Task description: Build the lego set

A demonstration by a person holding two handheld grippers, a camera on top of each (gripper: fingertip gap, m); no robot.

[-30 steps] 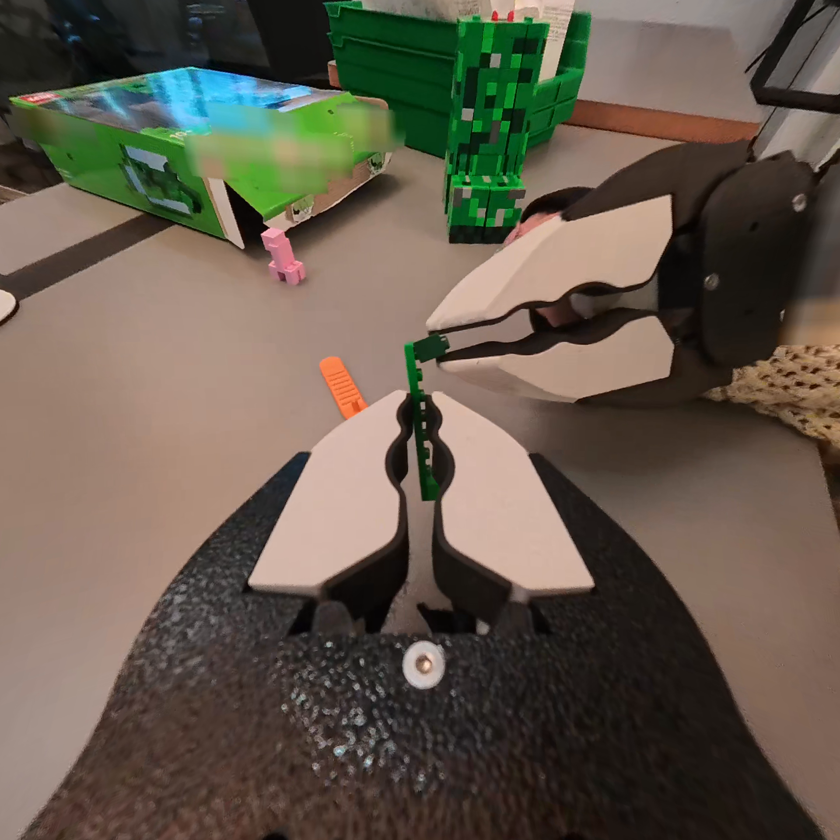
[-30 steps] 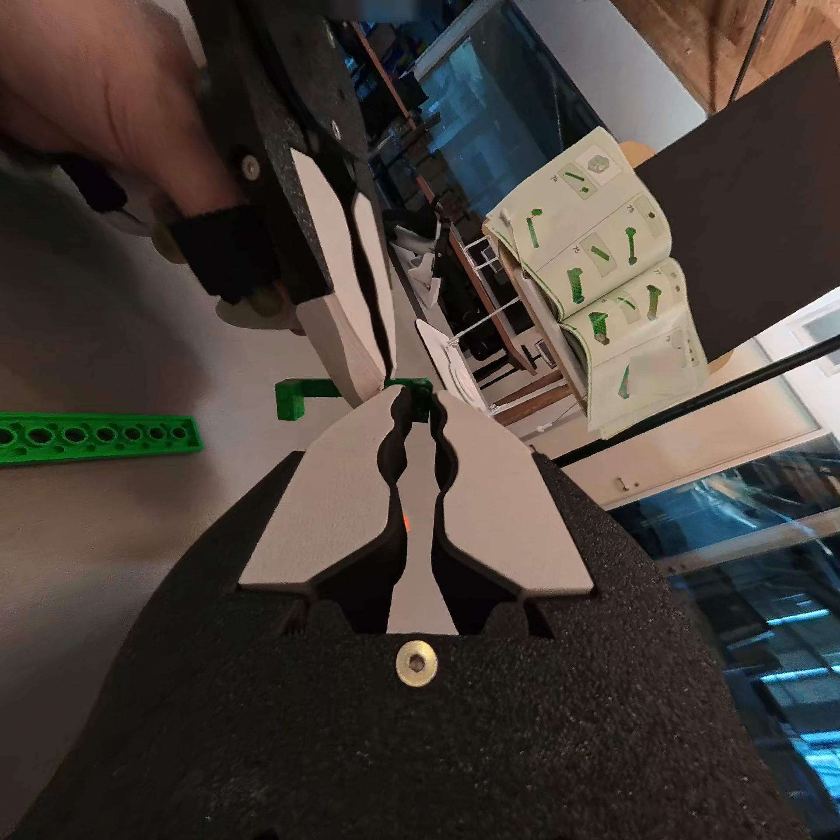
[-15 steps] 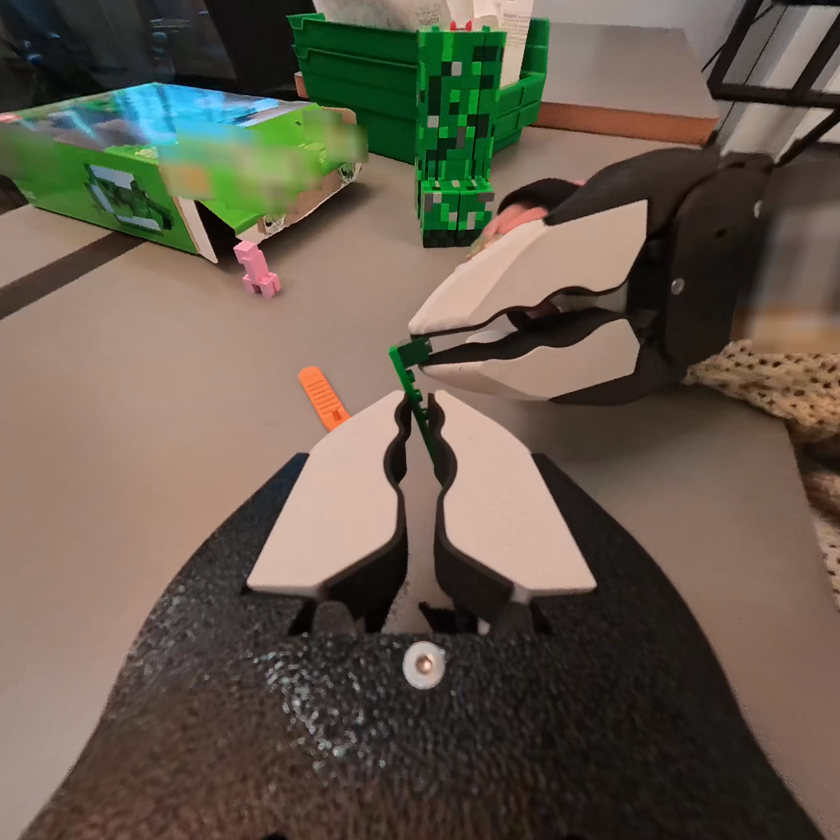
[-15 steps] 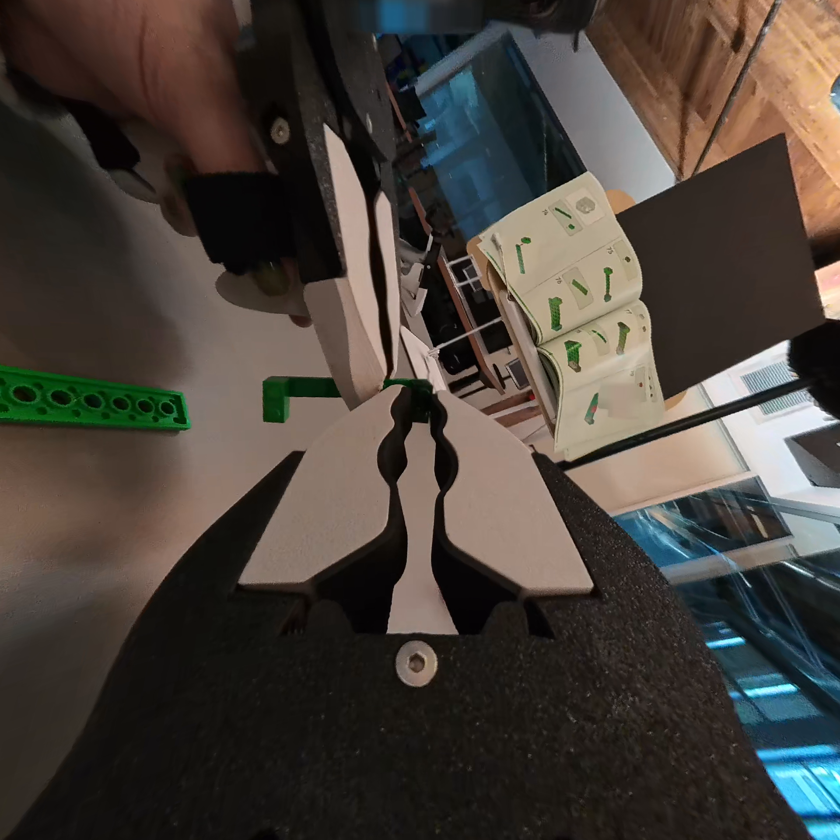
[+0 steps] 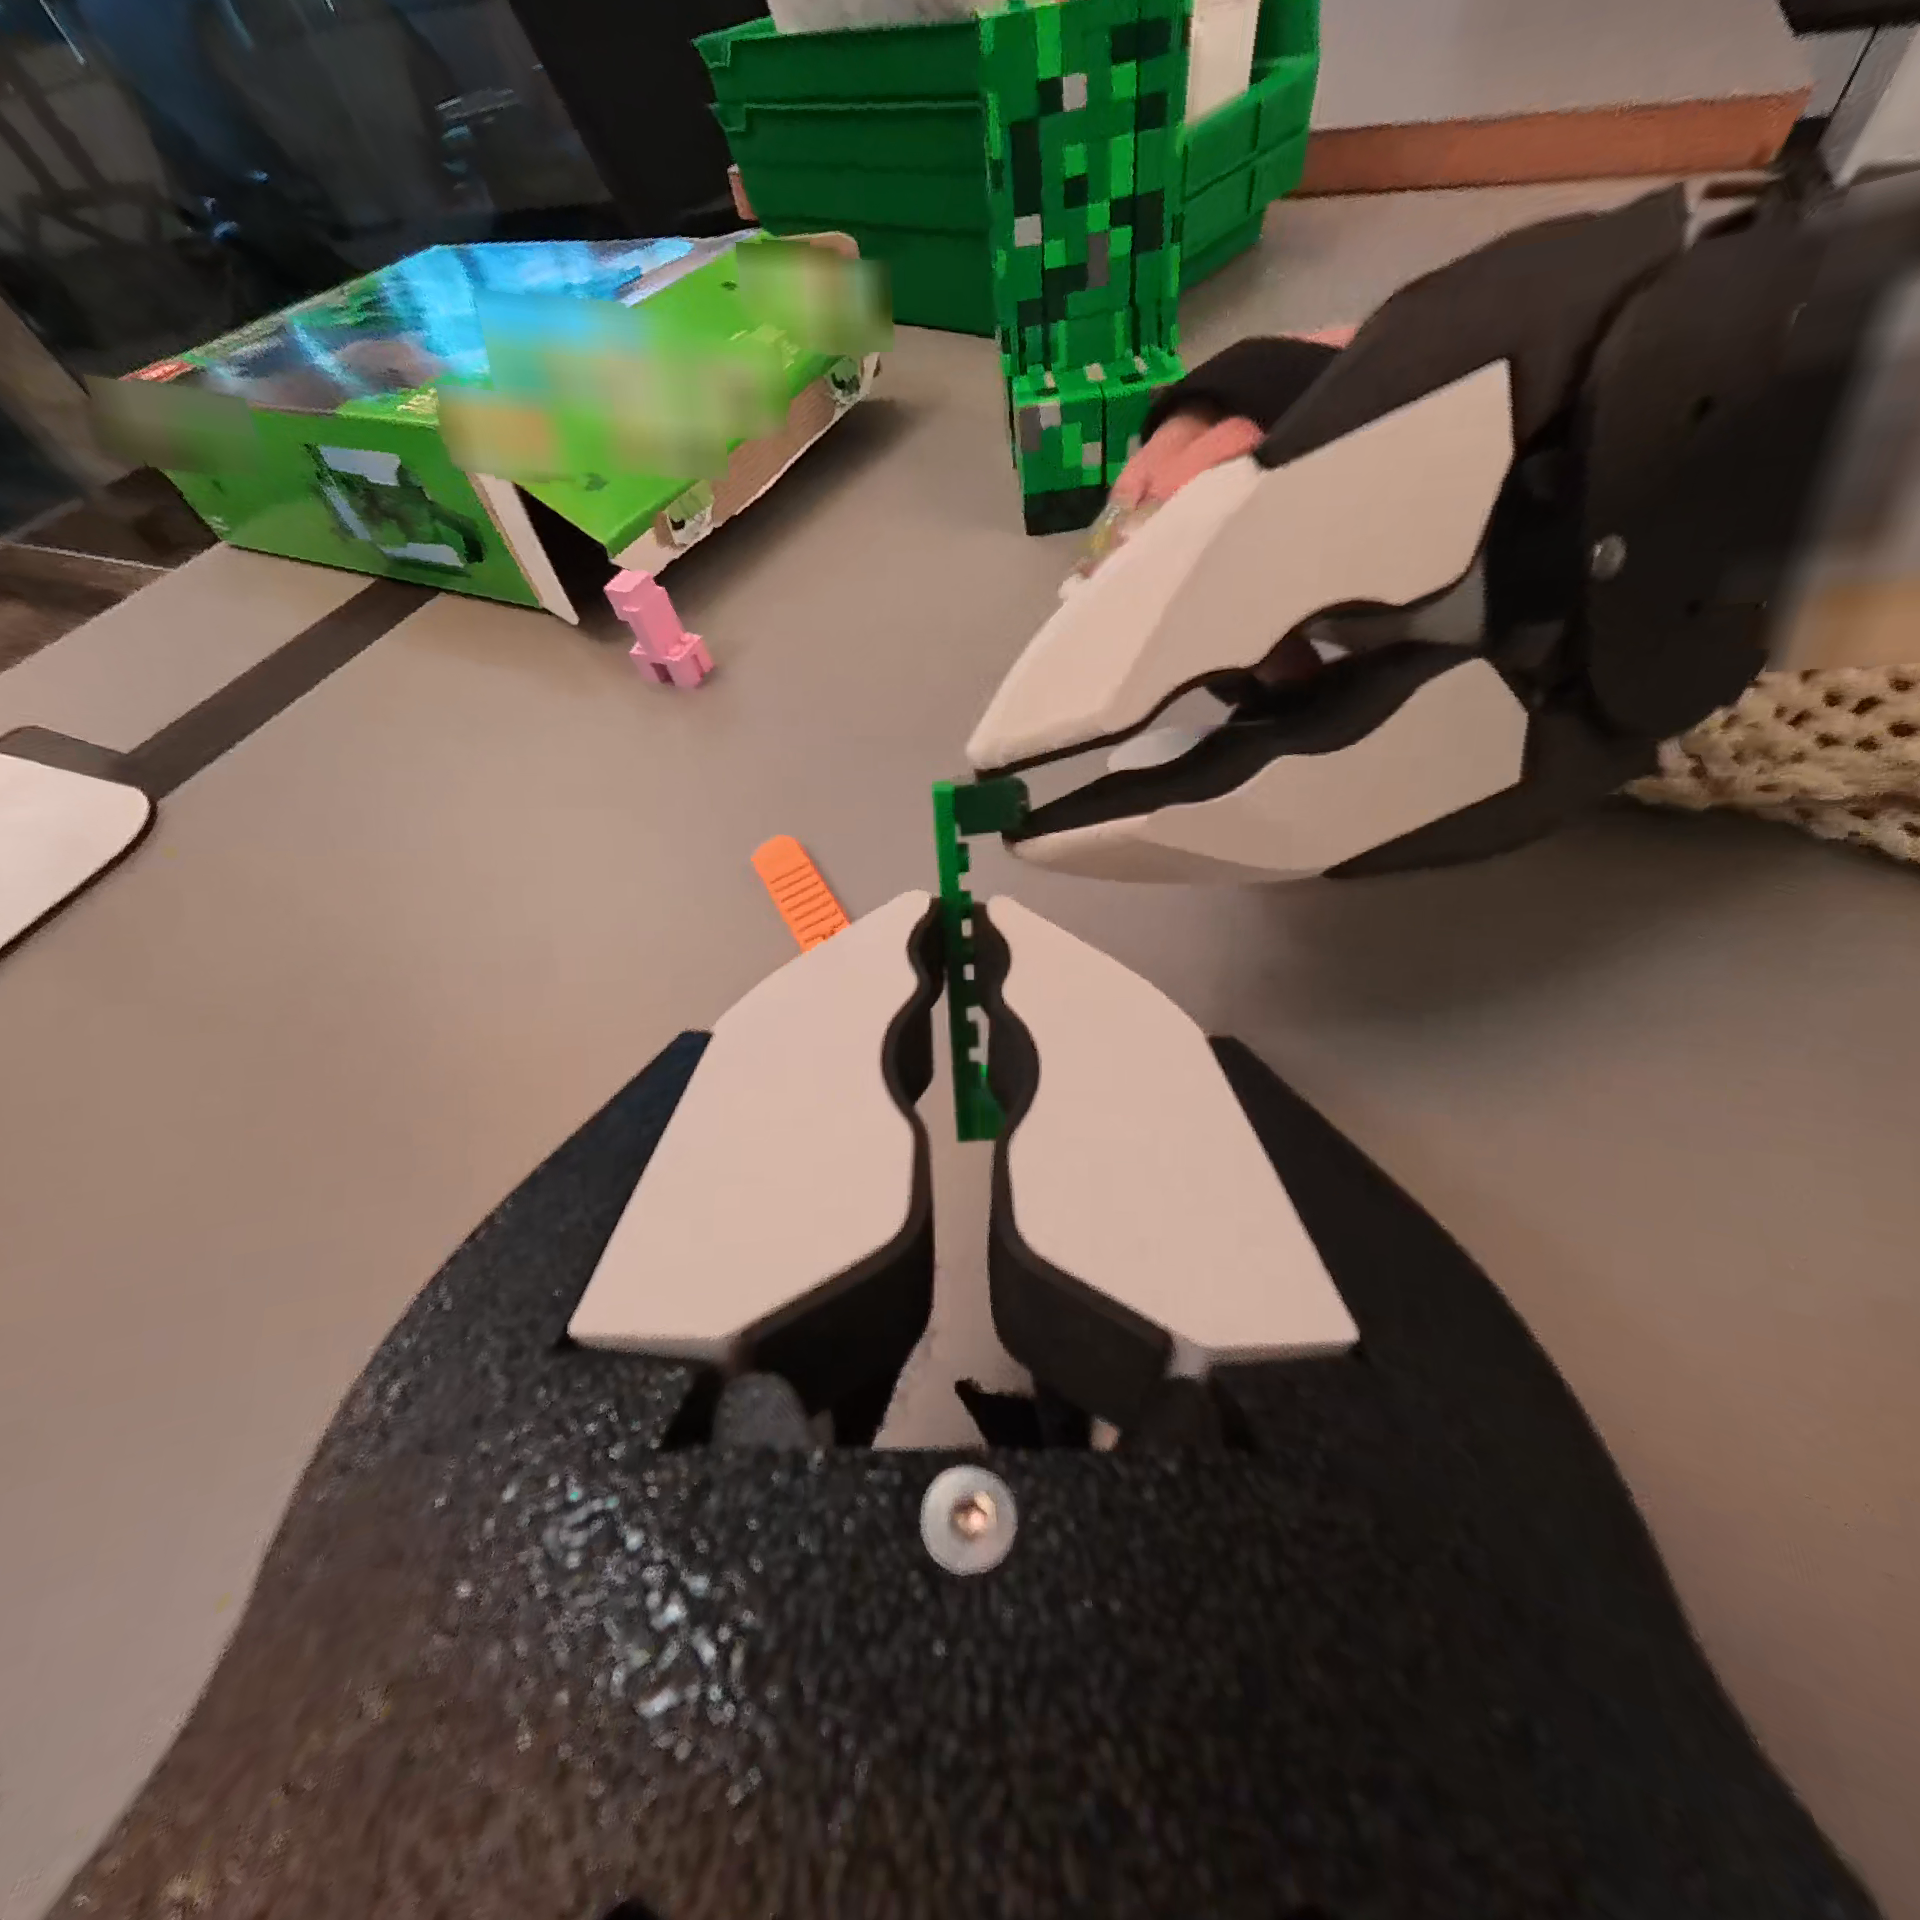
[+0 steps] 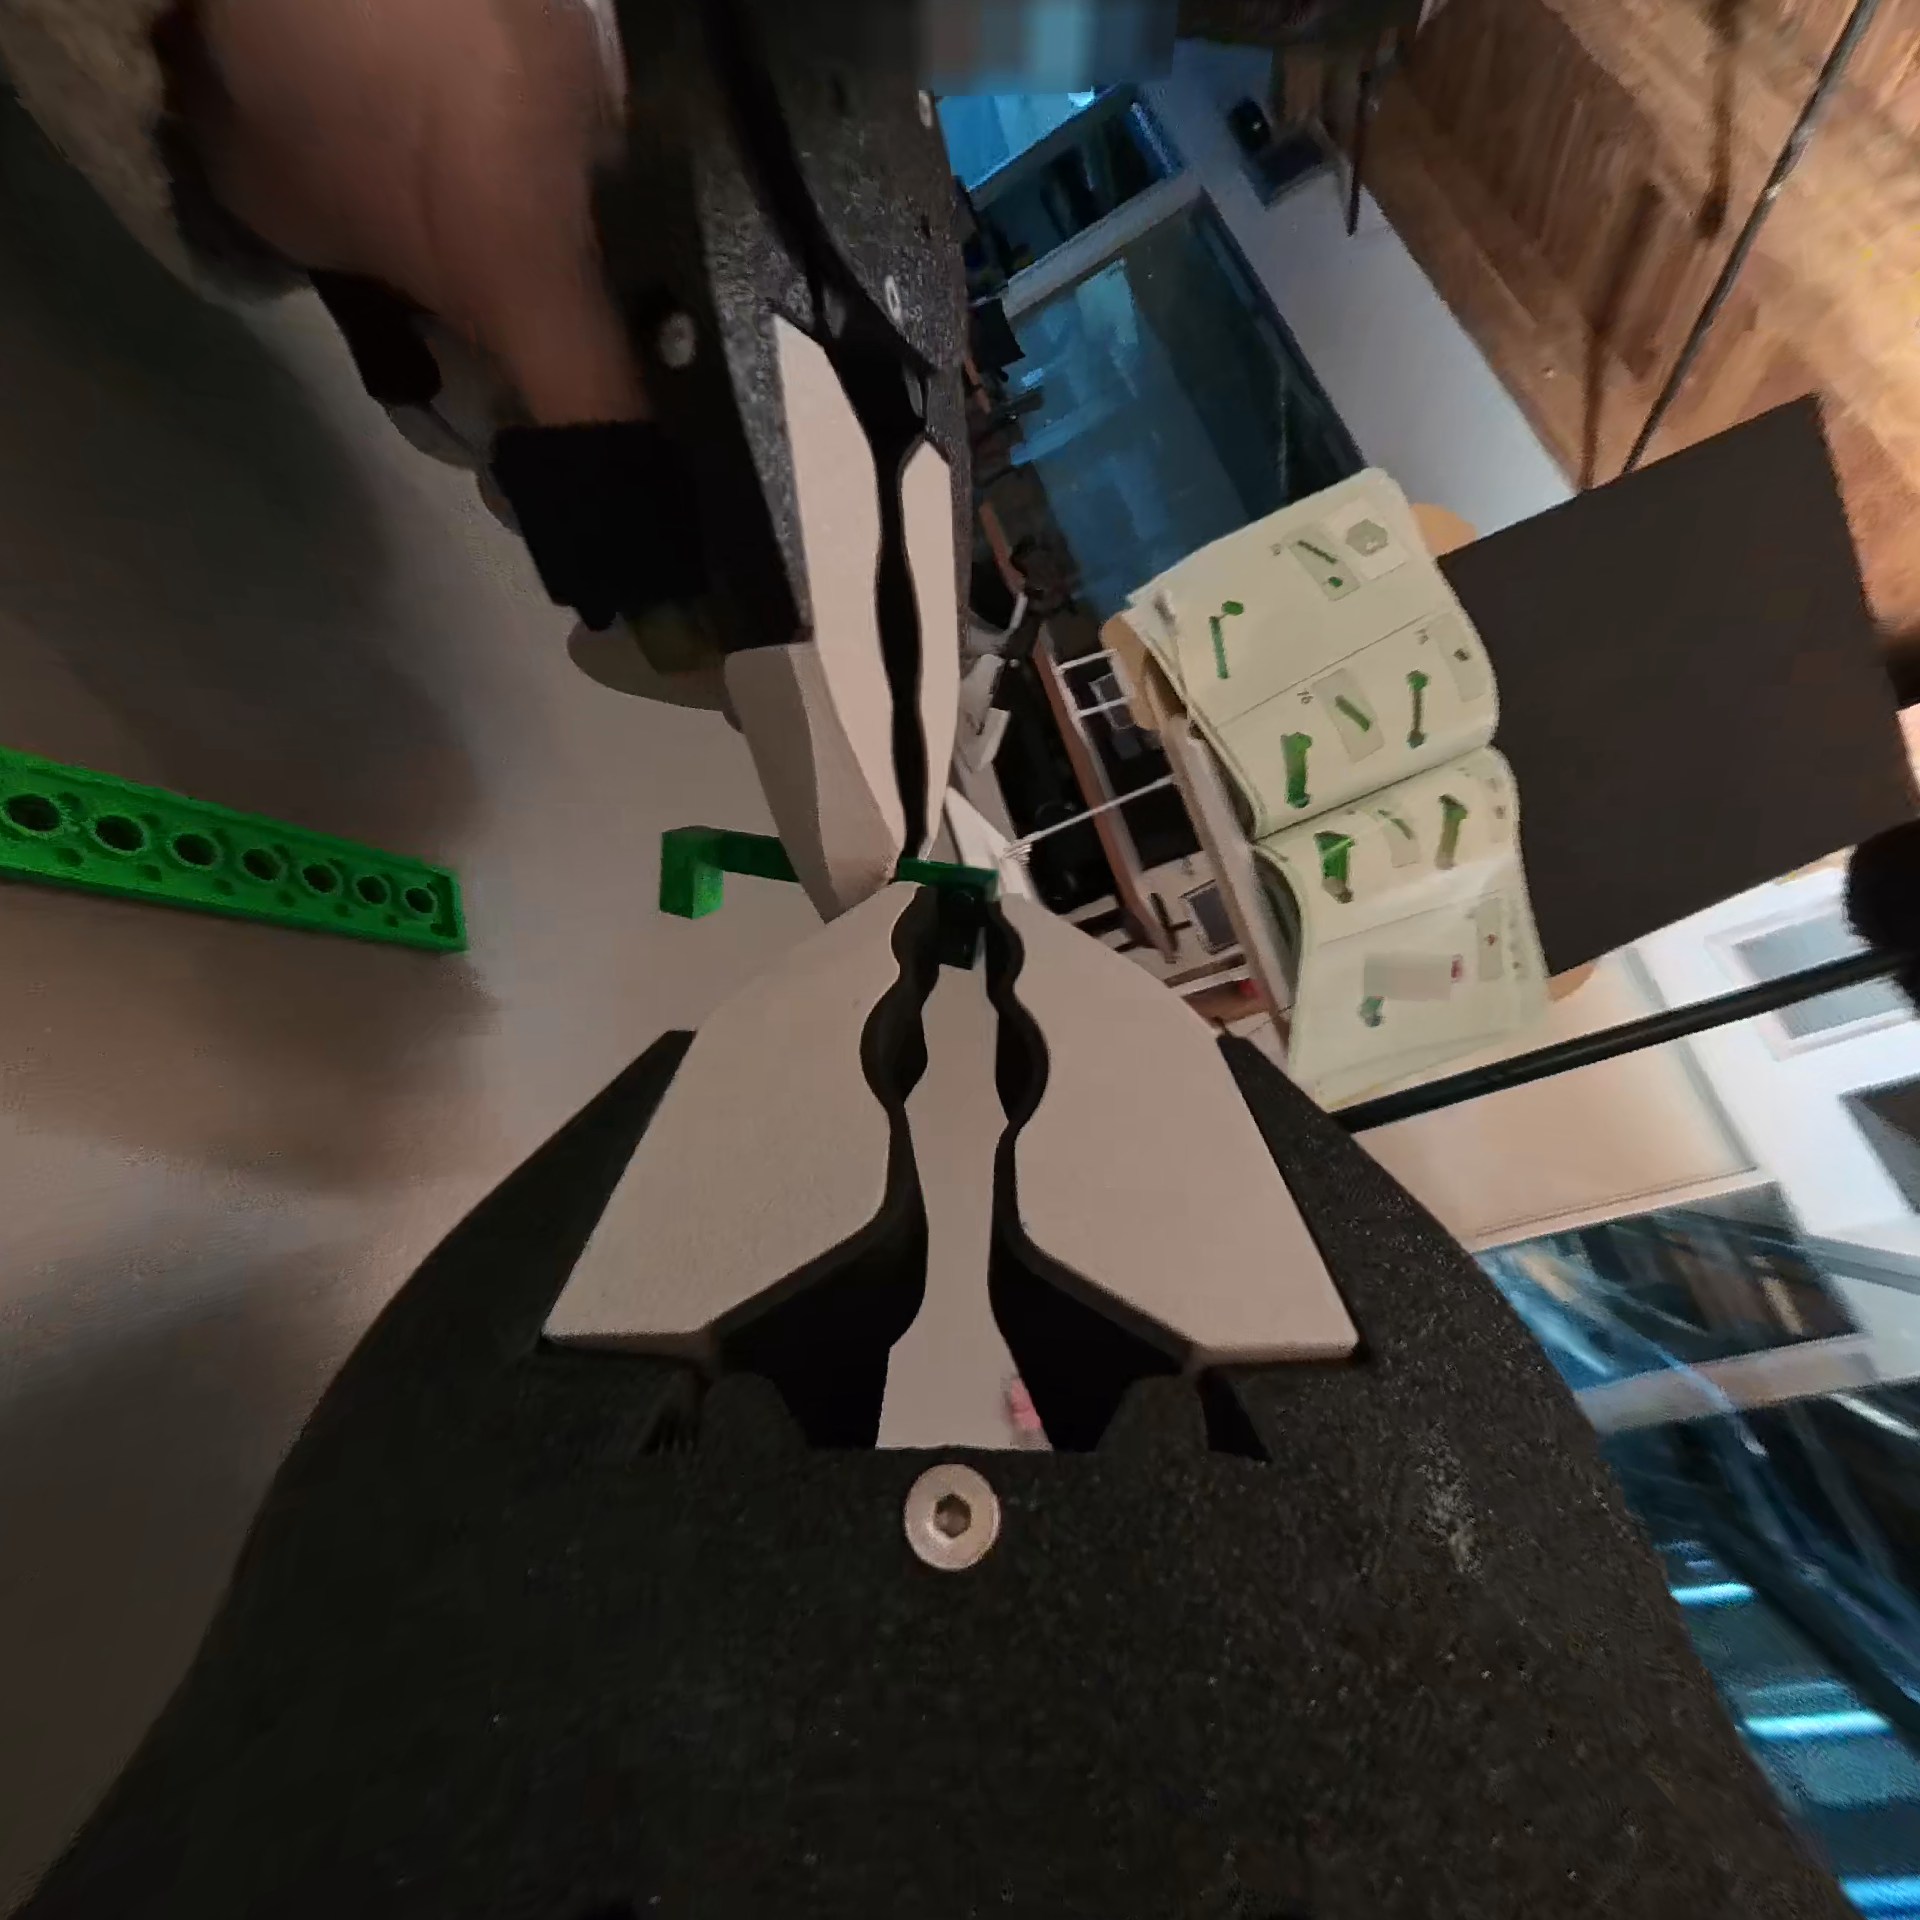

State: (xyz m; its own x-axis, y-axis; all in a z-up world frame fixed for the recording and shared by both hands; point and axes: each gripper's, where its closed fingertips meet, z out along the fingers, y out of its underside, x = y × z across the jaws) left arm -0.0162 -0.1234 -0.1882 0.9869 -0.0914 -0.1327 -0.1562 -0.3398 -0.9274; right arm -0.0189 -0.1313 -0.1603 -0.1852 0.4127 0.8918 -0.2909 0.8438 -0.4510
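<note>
1. Here, the left gripper (image 5: 961,914) is clamped on a thin dark-green plate (image 5: 964,997), held on edge and near upright between its pale fingers (image 5: 800,1122), the studs facing right.
2. Just beyond, the right gripper (image 5: 1003,821) comes in from the right, its tips pinched on a small green piece (image 5: 992,805) set against the plate's top end.
3. Seen from the right wrist view, that same piece (image 6: 961,920) sits nipped at the very tips of the right gripper (image 6: 951,914), while the left gripper (image 6: 904,862) points down from above, a hand (image 6: 416,208) wrapped round its black body.
4. Both plate and piece hang above the grey table (image 5: 416,935), which lies bare around and right of the grippers.
5. An orange tool (image 5: 798,894) lies flat just left of the left gripper's tips; a long bright-green strip with holes (image 6: 229,868) lies well apart on the table.
6. Farther off stand a small pink figure (image 5: 660,634), an open green box (image 5: 499,436), and an upright green block figure (image 5: 1081,260) before stacked green bins (image 5: 862,187) near the table's far edge.
7. An open instruction booklet (image 6: 1351,790) stands propped beyond the table edge.
</note>
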